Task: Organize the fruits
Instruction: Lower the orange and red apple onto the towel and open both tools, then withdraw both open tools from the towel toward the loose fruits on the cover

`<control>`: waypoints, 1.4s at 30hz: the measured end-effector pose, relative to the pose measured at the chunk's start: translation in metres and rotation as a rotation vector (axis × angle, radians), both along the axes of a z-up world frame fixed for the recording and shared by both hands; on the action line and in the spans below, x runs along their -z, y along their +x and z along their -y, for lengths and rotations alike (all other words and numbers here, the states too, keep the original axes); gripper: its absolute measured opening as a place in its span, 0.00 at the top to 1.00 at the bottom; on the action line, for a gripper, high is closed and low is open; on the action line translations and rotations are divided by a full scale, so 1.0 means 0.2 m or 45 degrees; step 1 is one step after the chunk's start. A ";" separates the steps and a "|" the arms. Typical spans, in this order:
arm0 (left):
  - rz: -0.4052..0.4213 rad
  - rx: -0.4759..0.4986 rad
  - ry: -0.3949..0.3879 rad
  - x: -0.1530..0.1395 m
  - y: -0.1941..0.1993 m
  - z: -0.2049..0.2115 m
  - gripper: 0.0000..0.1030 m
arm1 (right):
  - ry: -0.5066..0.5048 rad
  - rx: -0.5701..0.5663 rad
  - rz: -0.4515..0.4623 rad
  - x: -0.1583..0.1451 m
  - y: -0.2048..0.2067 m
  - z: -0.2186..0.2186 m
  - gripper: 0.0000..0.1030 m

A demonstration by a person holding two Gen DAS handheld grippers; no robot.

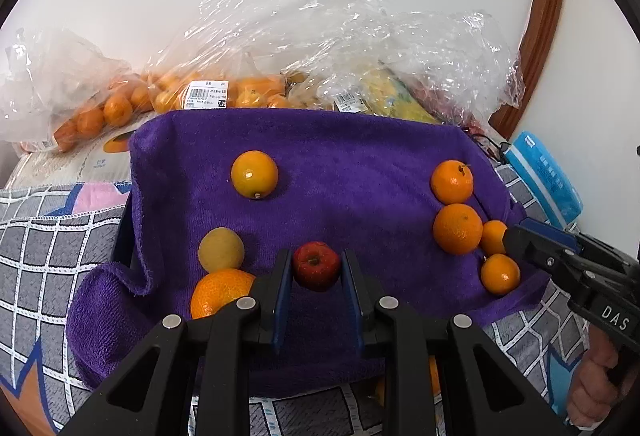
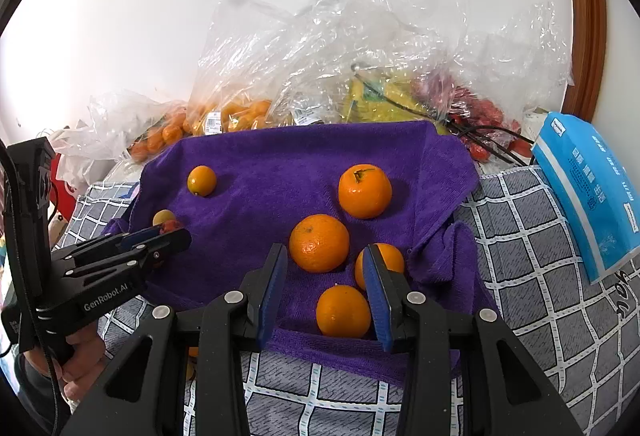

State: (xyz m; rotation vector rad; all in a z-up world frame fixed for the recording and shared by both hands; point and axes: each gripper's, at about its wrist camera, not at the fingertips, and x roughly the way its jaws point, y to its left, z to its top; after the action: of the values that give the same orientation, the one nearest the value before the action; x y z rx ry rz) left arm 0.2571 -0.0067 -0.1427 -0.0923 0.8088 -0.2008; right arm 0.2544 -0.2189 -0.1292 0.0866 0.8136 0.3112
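Checked grey quilt [image 2: 532, 248] underneath everything, looks like a bed but can't say for sure; purple towel [image 1: 360, 164] spread on top of it, reaching its far edge where a heap of clear plastic bags [image 1: 320, 28] full of bagged fruit sits against the wall; blue tissue pack [image 2: 584, 192] off the towel's right edge; left tongs [image 1: 316, 276] clamped on a small red apple [image 1: 316, 265] near the towel's front edge, closed as tight as they go; right tongs [image 2: 330, 296] partly open over the right side, gripping nothing, one orange [image 2: 343, 311] lying loose between the blades; three more oranges [image 2: 319, 243] clustered at the right edge; at the front left corner a big orange [image 1: 218, 292] touching a pale yellow fruit [image 1: 221, 250]; a lone yellow-orange one [image 1: 254, 174] further back
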 end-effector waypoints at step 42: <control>0.152 -0.126 -0.145 -0.46 -0.49 -0.24 0.57 | -0.020 0.130 0.171 -0.30 -0.44 -0.03 0.47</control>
State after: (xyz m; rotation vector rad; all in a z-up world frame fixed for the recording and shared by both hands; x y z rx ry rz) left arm 0.1590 0.0404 -0.0511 -0.2254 0.6722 -0.1569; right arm 0.1667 -0.2123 -0.0698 0.0910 0.6762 0.2120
